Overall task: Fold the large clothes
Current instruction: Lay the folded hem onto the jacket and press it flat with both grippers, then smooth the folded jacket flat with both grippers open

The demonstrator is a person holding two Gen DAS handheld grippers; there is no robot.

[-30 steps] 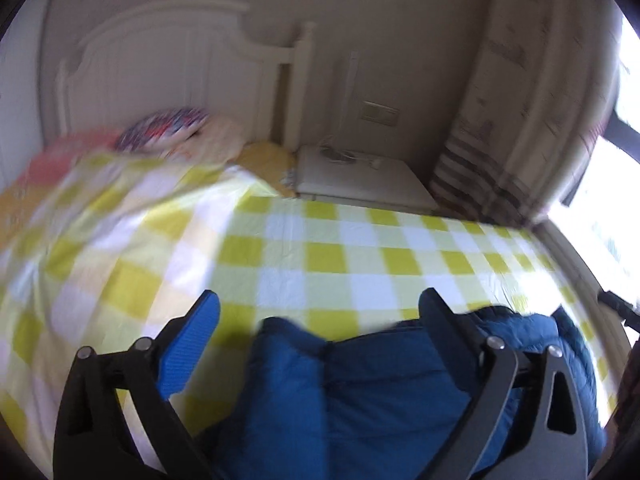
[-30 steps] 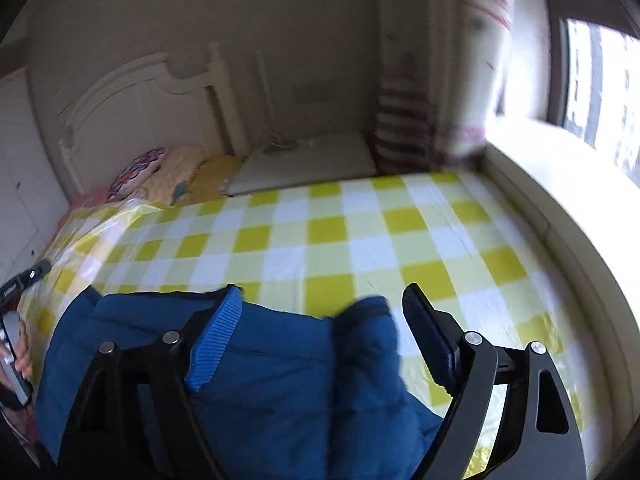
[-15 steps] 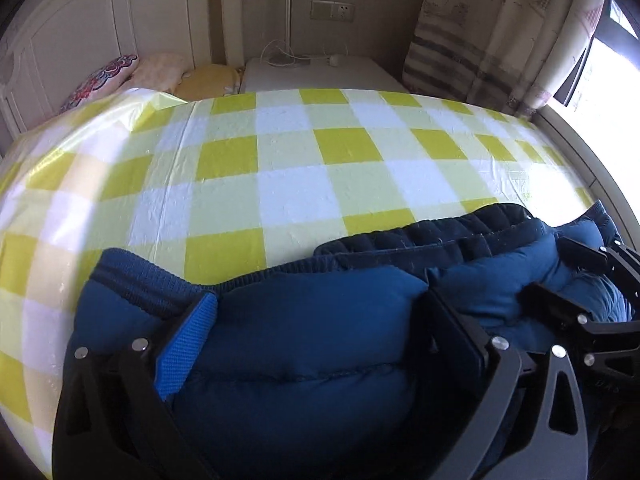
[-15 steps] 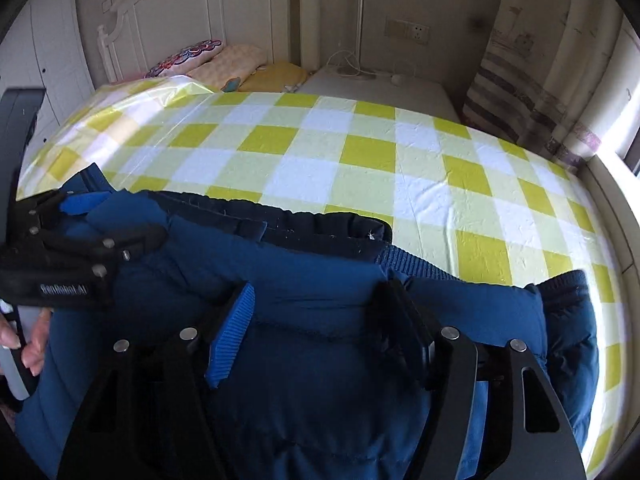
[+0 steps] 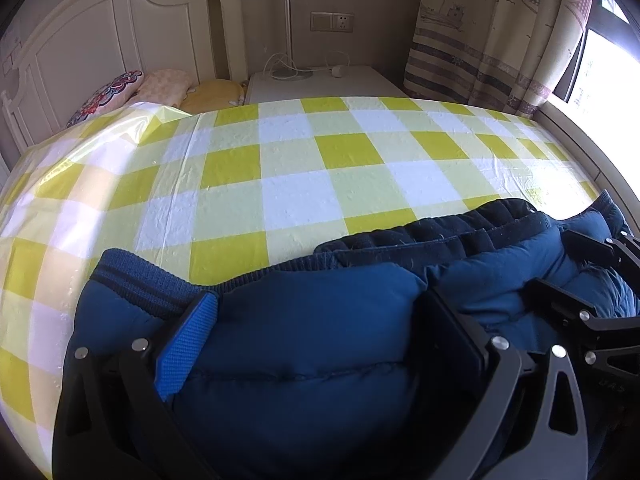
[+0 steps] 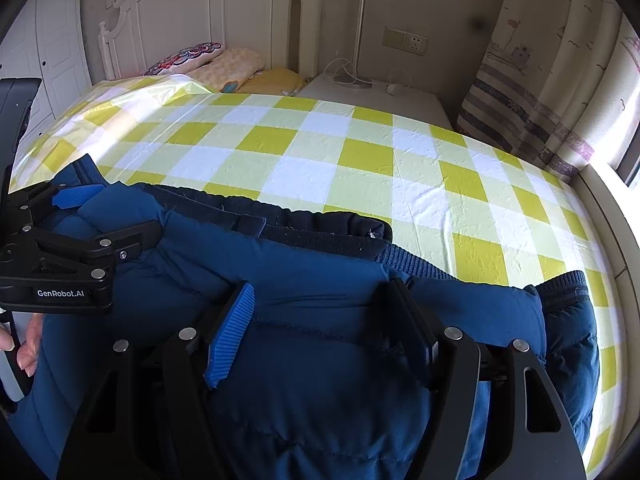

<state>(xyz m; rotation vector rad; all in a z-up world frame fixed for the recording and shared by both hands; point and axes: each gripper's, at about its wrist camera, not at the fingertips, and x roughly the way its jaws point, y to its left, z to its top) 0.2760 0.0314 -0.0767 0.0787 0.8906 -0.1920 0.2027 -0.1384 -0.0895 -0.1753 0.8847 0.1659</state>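
Observation:
A blue padded jacket (image 5: 304, 344) lies bunched on the near part of the bed, its dark ribbed hem and collar facing the headboard; it also shows in the right wrist view (image 6: 320, 272). My left gripper (image 5: 320, 320) has its jaws wide apart with a thick fold of the jacket between them. My right gripper (image 6: 320, 308) is the same, jaws apart around a fold. The left gripper also shows at the left of the right wrist view (image 6: 80, 220), and the right gripper at the right of the left wrist view (image 5: 576, 276).
The bed carries a yellow and white checked cover (image 5: 320, 168) (image 6: 360, 160). Pillows (image 5: 120, 92) and a white headboard (image 5: 100, 40) are at the far end. A white nightstand (image 5: 320, 80) with cables and a curtain (image 5: 500, 40) stand at the back right.
Both grippers have come down from above the bed onto the jacket and moved forward over it. Between half a second ago and now little has moved.

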